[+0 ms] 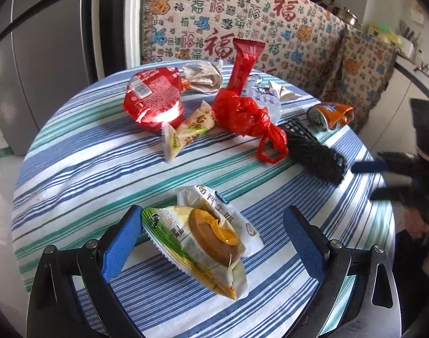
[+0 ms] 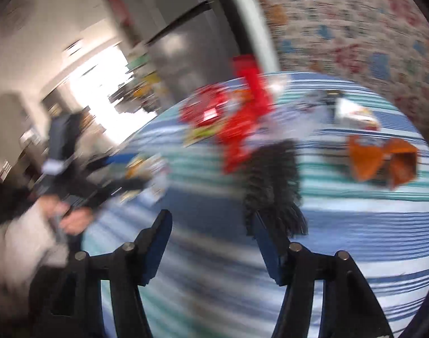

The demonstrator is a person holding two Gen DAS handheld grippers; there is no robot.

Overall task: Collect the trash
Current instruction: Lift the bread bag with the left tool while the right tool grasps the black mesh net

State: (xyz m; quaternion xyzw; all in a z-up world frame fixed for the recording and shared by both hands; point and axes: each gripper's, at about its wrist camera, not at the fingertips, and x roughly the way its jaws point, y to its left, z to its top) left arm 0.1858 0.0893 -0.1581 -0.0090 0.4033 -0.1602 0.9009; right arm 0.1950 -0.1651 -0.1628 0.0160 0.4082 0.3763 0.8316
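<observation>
In the left wrist view my left gripper stands open over a green and white snack wrapper printed with a halved egg. The wrapper lies between the blue pads; its left end is close to the left pad and the right pad is well clear of it. My right gripper is open with nothing between its fingers, in a blurred view. A black bristly thing lies just beyond its right fingertip. The same gripper shows at the right edge of the left wrist view.
On the round striped tablecloth lie a red round packet, a knotted red plastic bag, a small green wrapper, crumpled paper and a crushed orange can. A patterned cloth hangs behind.
</observation>
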